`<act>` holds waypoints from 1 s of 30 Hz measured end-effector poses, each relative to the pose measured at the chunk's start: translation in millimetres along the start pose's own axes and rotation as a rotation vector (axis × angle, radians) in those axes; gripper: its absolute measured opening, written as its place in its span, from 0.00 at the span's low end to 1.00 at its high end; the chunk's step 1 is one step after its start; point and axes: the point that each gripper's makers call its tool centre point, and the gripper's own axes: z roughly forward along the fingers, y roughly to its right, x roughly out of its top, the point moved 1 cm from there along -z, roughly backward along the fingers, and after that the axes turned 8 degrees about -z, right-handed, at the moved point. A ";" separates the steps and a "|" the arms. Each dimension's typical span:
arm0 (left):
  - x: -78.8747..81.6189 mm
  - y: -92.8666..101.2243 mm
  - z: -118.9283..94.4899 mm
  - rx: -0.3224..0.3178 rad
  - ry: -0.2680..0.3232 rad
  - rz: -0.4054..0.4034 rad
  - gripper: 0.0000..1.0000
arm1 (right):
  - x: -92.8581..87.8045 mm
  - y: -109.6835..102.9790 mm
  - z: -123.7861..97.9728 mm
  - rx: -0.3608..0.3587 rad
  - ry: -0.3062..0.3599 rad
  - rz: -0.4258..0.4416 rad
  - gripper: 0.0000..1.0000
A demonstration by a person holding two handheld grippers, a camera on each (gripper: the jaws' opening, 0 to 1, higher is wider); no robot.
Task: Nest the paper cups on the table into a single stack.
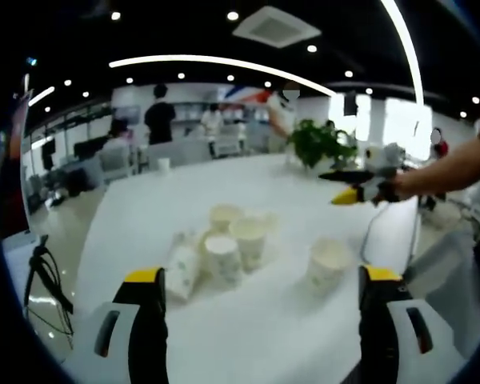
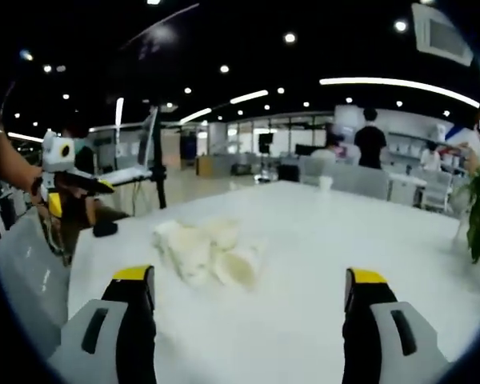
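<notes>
A cluster of white paper cups (image 1: 232, 240) stands near the middle of a white table (image 1: 248, 336), well in from its edges. One separate cup (image 1: 328, 264) stands apart to the side of the cluster. The left gripper (image 1: 260, 320) hovers before them, jaws spread wide and empty. The right gripper (image 2: 244, 316) likewise hangs above the table, jaws wide apart, holding nothing.
</notes>
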 end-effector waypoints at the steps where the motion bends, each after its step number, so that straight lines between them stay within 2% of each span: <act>1: 0.5 0.0 0.4 0.000 0.002 0.001 0.98 | -2.7 1.3 5.6 -0.003 -0.009 0.002 0.95; 5: -0.2 -1.6 5.6 0.000 -0.006 0.006 0.98 | -6.2 3.1 18.7 -0.001 -0.011 0.011 0.92; 15: -1.6 -6.7 11.6 0.001 -0.010 -0.015 0.98 | -13.1 2.0 47.2 -0.002 -0.029 0.041 0.91; 22: -5.0 -5.9 13.9 -0.002 -0.010 -0.019 0.98 | -15.8 6.8 64.5 -0.035 -0.035 0.069 0.87; 30: -4.3 -7.1 10.7 0.007 -0.014 -0.020 0.98 | -29.9 8.4 77.2 -0.029 -0.087 0.047 0.79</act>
